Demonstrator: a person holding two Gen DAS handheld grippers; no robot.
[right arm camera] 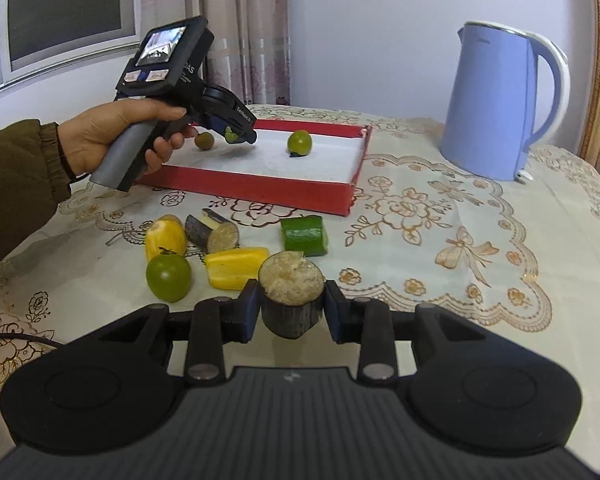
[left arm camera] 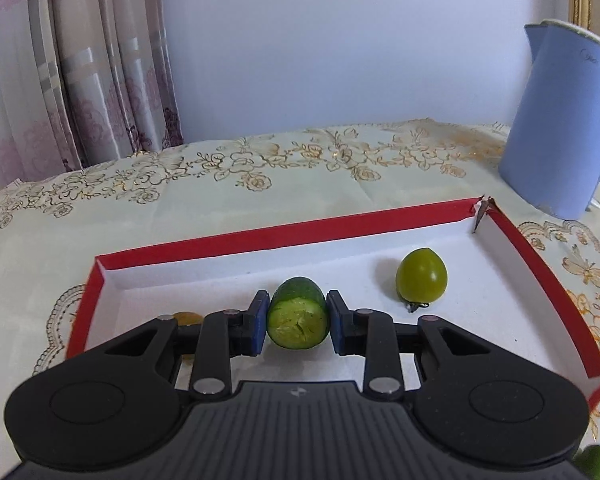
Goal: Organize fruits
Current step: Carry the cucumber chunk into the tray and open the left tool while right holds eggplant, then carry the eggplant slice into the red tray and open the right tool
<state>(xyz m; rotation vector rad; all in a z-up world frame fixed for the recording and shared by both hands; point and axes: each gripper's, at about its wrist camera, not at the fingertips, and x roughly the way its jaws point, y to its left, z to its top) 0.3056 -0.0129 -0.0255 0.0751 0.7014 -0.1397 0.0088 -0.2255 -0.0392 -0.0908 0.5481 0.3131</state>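
My left gripper (left arm camera: 298, 320) is shut on a cut cucumber piece (left arm camera: 298, 314) and hangs over the red tray (left arm camera: 284, 232). A green tomato (left arm camera: 421, 276) lies in the tray to its right, and a small brown fruit (left arm camera: 186, 317) peeks out behind the left finger. From the right wrist view, the left gripper (right arm camera: 236, 134) sits above the tray (right arm camera: 260, 188) between the brown fruit (right arm camera: 203, 141) and the green tomato (right arm camera: 299, 143). My right gripper (right arm camera: 292, 308) is shut on a dark sugarcane piece (right arm camera: 292, 296) above the tablecloth.
On the cloth lie a green tomato (right arm camera: 168, 278), two yellow pepper pieces (right arm camera: 236, 268), another sugarcane piece (right arm camera: 214, 232) and a cucumber chunk (right arm camera: 304, 236). A blue kettle (right arm camera: 496, 104) stands at the back right. A person's hand (right arm camera: 120, 140) holds the left gripper.
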